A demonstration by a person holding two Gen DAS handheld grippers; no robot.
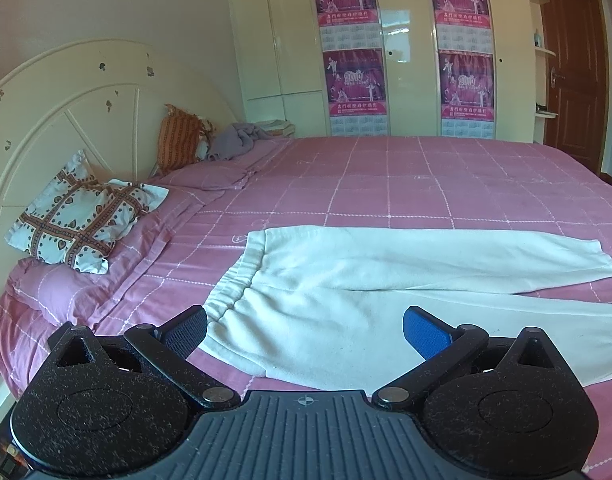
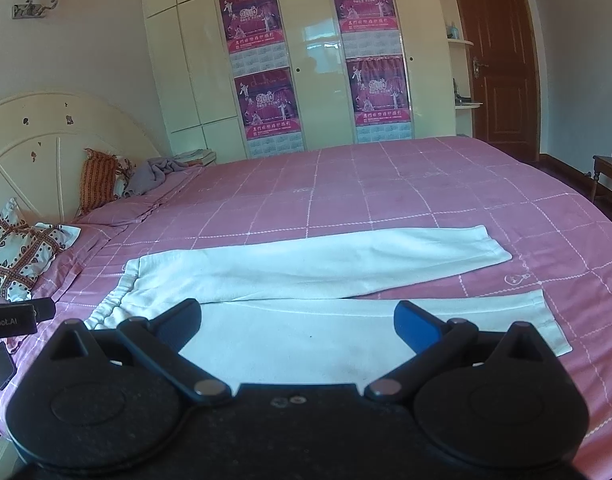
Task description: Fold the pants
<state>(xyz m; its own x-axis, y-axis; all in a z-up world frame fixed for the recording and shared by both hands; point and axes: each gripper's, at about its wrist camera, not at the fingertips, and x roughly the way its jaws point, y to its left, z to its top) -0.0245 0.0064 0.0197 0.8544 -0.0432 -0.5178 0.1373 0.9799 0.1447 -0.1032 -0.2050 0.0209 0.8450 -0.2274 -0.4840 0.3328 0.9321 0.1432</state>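
Pants (image 1: 346, 280), white, lie spread flat along the near edge of the pink checked bed (image 1: 446, 184), waistband toward the headboard (image 1: 66, 120), while the left gripper (image 1: 305, 330) and right gripper (image 2: 298, 320) hover above, jaws released, grasping nothing.
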